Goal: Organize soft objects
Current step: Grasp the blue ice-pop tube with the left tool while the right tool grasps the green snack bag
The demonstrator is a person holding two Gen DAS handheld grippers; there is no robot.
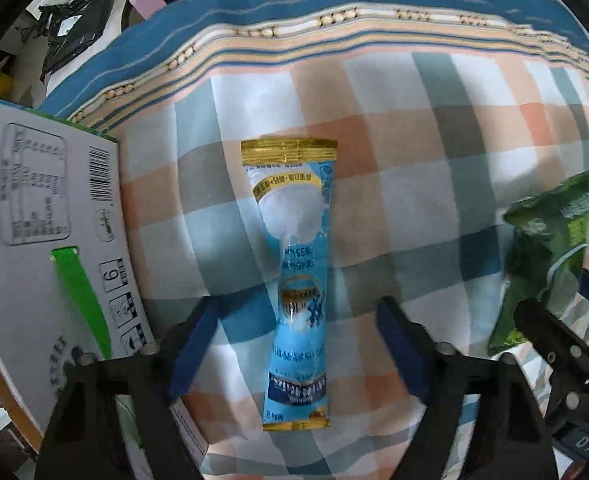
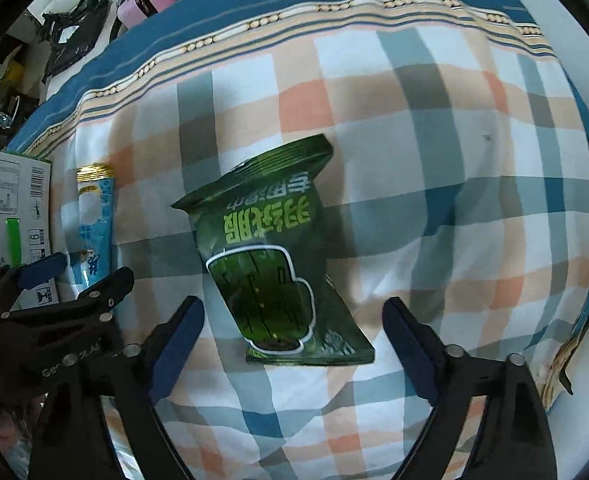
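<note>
A long, thin blue packet [image 1: 297, 280] with gold ends is lying flat on the checked blanket [image 1: 434, 152]. It is shiny and a bit pinched in the middle. The left gripper [image 1: 298, 344] is hanging over it with its jaws spread wide, one blue finger on each side of the packet, not touching it. The packet's long side is running from 6 o'clock up to 12 o'clock, with the wider gold end at 12.

At 9 o'clock a white cardboard box [image 1: 42, 220] with a green stripe is sitting near the packet. I cannot tell what is inside it.

At 3 o'clock a puffy green bag [image 2: 272, 252] is lying on the blanket, tilted, its sealed top pointing to 1 o'clock. The right gripper [image 2: 294, 344] is also opened wide around its bottom end.
</note>
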